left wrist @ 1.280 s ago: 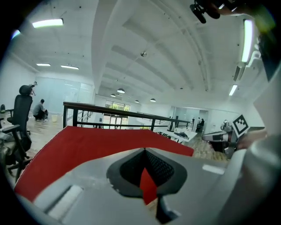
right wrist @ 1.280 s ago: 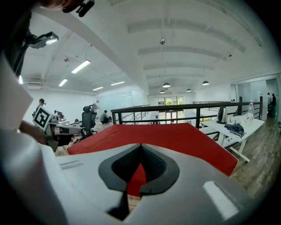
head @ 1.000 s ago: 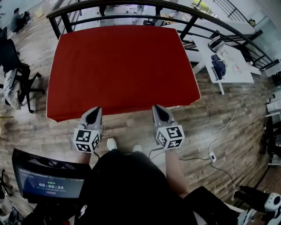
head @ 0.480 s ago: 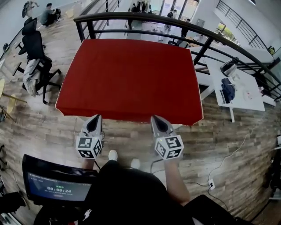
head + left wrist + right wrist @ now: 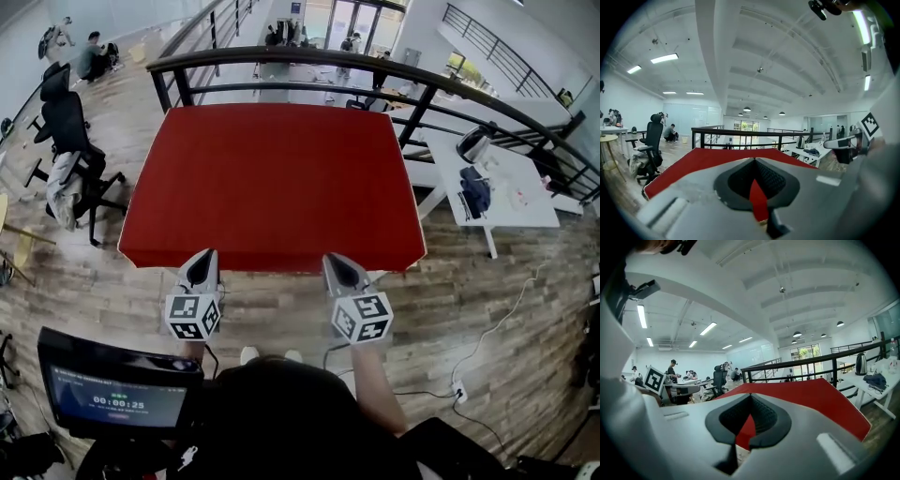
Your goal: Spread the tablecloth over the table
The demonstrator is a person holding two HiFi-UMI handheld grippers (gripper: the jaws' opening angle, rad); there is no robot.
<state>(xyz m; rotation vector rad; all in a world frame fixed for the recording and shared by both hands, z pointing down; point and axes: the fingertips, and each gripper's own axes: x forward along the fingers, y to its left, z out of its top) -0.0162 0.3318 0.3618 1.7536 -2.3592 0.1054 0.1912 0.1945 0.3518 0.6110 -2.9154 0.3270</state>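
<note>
Red tablecloth (image 5: 277, 183) hides table; left gripper (image 5: 202, 257) and right gripper (image 5: 337, 260) pinch hem

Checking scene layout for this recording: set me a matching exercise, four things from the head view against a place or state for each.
1. tablecloth
2. office chair
3. white desk
4. left gripper

a. right of the tablecloth
b. shut on the tablecloth's near edge
c. left of the tablecloth
d. red, lying flat in the middle

Pairs: 1-d, 2-c, 3-a, 4-b
</note>
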